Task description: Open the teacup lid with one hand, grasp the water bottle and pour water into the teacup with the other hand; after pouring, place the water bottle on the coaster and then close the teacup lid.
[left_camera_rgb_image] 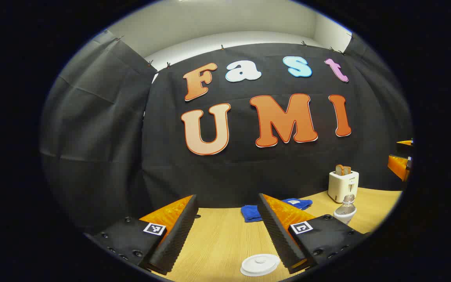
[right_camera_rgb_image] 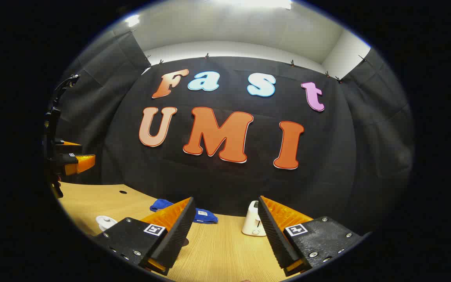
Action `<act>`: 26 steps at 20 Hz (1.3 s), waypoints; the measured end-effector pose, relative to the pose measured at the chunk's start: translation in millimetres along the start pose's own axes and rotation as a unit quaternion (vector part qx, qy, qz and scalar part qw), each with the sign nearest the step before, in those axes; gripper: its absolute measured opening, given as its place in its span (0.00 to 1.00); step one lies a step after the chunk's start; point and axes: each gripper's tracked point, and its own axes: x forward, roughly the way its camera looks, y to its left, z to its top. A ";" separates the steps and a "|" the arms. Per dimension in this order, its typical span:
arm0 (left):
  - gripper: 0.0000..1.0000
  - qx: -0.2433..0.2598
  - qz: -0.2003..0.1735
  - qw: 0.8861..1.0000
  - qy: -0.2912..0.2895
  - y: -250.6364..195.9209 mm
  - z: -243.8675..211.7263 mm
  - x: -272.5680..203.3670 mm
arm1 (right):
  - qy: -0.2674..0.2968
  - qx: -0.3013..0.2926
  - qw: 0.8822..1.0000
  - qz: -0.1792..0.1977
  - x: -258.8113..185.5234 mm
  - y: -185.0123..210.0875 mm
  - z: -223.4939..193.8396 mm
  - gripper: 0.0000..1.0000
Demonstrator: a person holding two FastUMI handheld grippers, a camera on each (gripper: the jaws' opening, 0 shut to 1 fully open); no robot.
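A white teacup with its round lid [left_camera_rgb_image: 260,264] on sits on the wooden table low in the left gripper view, just ahead of my left gripper [left_camera_rgb_image: 227,197], which is open and holds nothing. A clear water bottle [left_camera_rgb_image: 345,208] stands to the right, partly hidden behind that gripper's right finger. In the right gripper view the teacup [right_camera_rgb_image: 106,222] is at the lower left, beside the left finger. My right gripper [right_camera_rgb_image: 225,199] is open and empty above the table. Each gripper appears at the edge of the other's view: right gripper [left_camera_rgb_image: 401,158], left gripper [right_camera_rgb_image: 73,160].
A cream toaster [left_camera_rgb_image: 343,184] with bread in it stands at the back right, also ahead of the right gripper as the toaster [right_camera_rgb_image: 253,225]. A blue cloth [left_camera_rgb_image: 252,212] lies by the wall, seen as the cloth [right_camera_rgb_image: 202,215]. The table [right_camera_rgb_image: 123,192] has a small hole.
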 end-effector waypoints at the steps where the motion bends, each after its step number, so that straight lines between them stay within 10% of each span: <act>1: 0.95 -0.004 -0.001 1.000 0.002 0.0 -1.0 0.2 | 0.000 0.000 1.000 0.000 -0.4 0.0 -0.3 0.95; 26: 0.95 -0.006 -0.028 0.999 -0.015 -16.4 8.7 -8.2 | 0.006 0.025 0.999 0.024 -4.6 10.9 3.8 0.96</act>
